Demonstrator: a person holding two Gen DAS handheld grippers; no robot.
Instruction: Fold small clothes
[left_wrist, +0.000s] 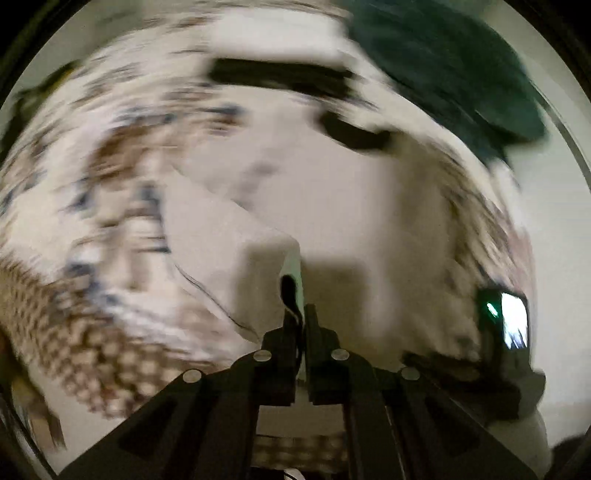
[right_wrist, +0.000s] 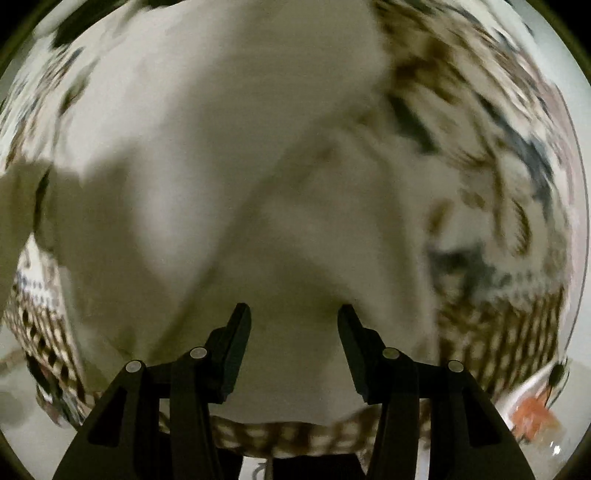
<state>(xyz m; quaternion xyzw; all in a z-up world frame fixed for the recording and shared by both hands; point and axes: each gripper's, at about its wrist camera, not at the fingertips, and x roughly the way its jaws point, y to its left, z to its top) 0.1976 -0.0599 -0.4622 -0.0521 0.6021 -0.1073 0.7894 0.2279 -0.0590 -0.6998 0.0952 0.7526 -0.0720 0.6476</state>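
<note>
A pale cloth garment (left_wrist: 332, 206) lay spread over a brown-and-white patterned cover (left_wrist: 85, 332), filling both views; motion blur smeared everything. The left tongs (left_wrist: 300, 314) were pinched narrow on a raised fold of the garment, with a thin dark strand caught between the tips. The right tongs (right_wrist: 294, 317) stood wide apart just above the garment (right_wrist: 229, 155), gripping nothing. A dark green cloth (left_wrist: 450, 70) lay at the far right in the left view. A small lit screen (left_wrist: 513, 317) glowed nearby. No writing or labels could be read.
</note>
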